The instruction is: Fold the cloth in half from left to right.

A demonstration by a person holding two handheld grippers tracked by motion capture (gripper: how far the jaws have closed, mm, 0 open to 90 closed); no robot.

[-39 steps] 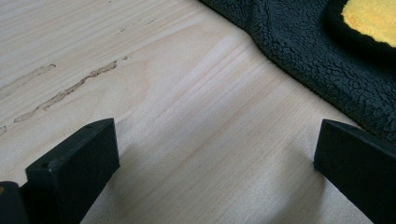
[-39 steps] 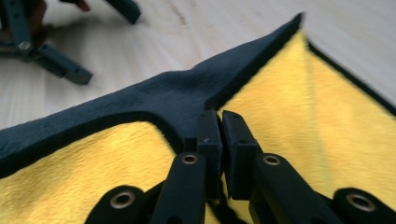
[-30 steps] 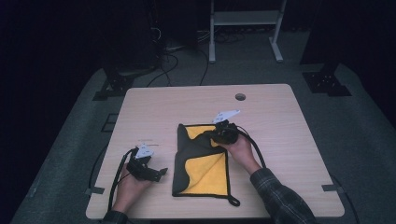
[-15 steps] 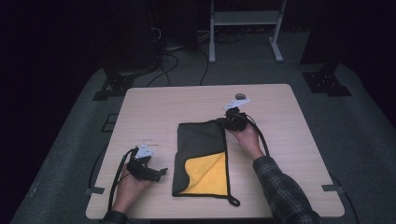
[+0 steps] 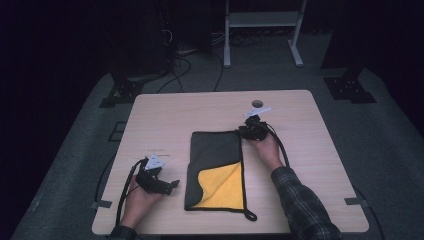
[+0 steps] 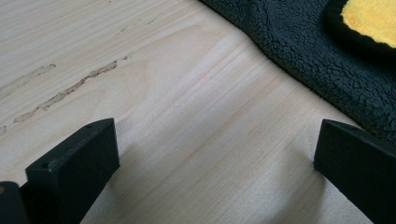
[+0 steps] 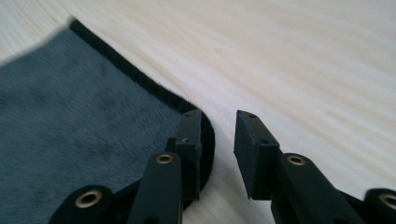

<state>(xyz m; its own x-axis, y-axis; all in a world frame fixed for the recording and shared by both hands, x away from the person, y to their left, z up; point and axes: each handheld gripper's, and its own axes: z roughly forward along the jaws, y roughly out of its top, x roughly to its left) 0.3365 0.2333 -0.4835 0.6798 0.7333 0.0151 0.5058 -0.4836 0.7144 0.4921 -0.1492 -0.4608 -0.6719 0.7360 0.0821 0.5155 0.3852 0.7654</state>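
A dark grey cloth [image 5: 215, 150] with a yellow underside lies flat in the middle of the table, and a near flap [image 5: 222, 187] is folded over so the yellow shows. My right gripper [image 5: 246, 131] sits at the cloth's far right corner. In the right gripper view its jaws [image 7: 217, 140] have just been opening and stand slightly apart, open, with the cloth's black-hemmed corner [image 7: 70, 116] lying under the left jaw, not pinched. My left gripper [image 5: 170, 185] rests on the table left of the cloth, wide open [image 6: 215, 172] over bare wood, the cloth's edge [image 6: 299, 51] just beyond it.
The wooden table [image 5: 165, 115] has a small round hole [image 5: 257, 103] near its far edge, just beyond the right gripper. A hanging loop [image 5: 250, 216] sticks out from the cloth's near right corner. Cables trail from both grippers. A metal stand [image 5: 260, 30] is on the floor behind.
The right gripper carried the cloth's corner from over the cloth's middle out to the far right, spreading the grey side flat. Its jaws then parted. The left hand stayed put.
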